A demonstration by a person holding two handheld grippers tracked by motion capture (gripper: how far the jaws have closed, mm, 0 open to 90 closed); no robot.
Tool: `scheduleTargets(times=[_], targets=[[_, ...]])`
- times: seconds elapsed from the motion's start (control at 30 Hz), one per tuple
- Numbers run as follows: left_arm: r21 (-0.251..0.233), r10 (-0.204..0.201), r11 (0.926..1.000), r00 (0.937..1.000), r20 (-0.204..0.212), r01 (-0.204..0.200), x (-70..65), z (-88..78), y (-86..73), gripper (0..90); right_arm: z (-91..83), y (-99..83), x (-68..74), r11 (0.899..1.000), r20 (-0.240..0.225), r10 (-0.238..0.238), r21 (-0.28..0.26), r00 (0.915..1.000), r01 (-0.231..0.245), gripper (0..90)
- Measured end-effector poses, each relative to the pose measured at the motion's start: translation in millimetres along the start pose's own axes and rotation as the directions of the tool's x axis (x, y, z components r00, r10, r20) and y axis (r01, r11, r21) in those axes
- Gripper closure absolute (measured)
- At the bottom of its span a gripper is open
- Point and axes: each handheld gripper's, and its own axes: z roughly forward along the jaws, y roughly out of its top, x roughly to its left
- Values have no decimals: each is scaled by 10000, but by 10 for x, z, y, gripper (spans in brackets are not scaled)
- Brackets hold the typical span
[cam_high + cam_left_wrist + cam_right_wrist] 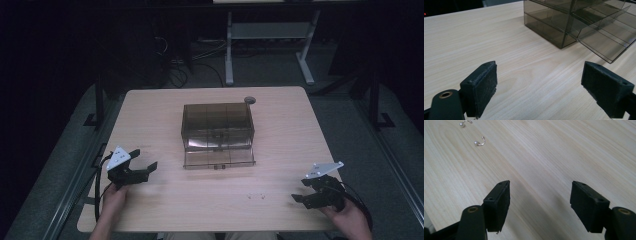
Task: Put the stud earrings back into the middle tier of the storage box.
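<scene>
Down at the near edge of the light wooden table (150, 107), two hands each hold one gripper, both well apart from the smoky transparent drawer box (217, 126) that sits at the table's middle. The left gripper (142, 170) rests low over the wood, near and to the left of the box, angled toward it; its jaws stand wide apart with nothing between them, and in the left gripper view the fingers (483, 86) frame bare wood with the box's corner ahead to the right. The left hand (114, 197) grips it from behind. The right gripper (300, 196) lies near and to the right of the box, close to the table's front edge, held by the right hand (350, 219); its jaws also gape, empty. One drawer (219, 158) is pulled out of the box toward the person. Two small silver hooks (480, 142) lie on the wood ahead of the right gripper, between it and the box. One round grey disc (249, 100) sits just behind the box's far right corner
</scene>
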Motion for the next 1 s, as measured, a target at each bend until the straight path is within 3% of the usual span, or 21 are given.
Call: scheduleTargets(times=[0.27, 0.6, 1.0], targets=[[-16, 89, 10000, 10000, 25, -89, -3, -1, 0, 128, -4, 105, 95, 10000, -265, -87, 20, 9996, 88, 324], [3, 178, 9998, 9998, 50, -178, -6, -1, 0, 128, 25, 281, 266, 9957, -397, -878, 273, 9953, 889, 323], [-22, 42, 10000, 10000, 45, -42, 3, -6, -1, 128, 40, 442, 340, 9915, -564, -1198, 446, 9912, 1224, 324]])
